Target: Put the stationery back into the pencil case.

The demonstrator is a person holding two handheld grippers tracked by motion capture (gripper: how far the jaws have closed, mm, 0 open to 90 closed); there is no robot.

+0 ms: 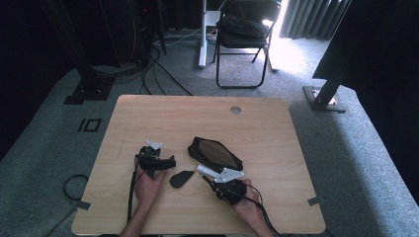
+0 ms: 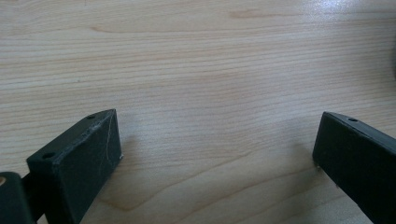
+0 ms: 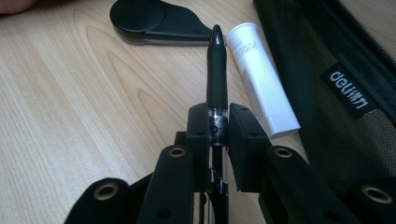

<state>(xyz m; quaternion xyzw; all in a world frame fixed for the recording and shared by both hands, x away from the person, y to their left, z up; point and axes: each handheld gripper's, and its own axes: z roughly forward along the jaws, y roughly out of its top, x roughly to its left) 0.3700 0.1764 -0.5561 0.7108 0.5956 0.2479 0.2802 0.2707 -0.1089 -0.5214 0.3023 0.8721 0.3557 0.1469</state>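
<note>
On the wooden table, the person's left hand holds the left gripper low over bare wood; in the left gripper view its two black jaws stand wide apart with nothing but wood grain between them. Just to the right of that gripper lies a flat black teardrop-shaped piece, which in the right gripper view sits ahead and to the left of the right gripper's fingertips. The right gripper, held in the right hand, has its jaws closed narrow on a black pen, gripped around its barrel with the tip pointing forward beyond the pads. Just right of the pen tip a white tube lies on the wood, close beside the pen. Farther right, touching or just beside the tube, sits a black mesh pencil case bearing a "deli" label.
</note>
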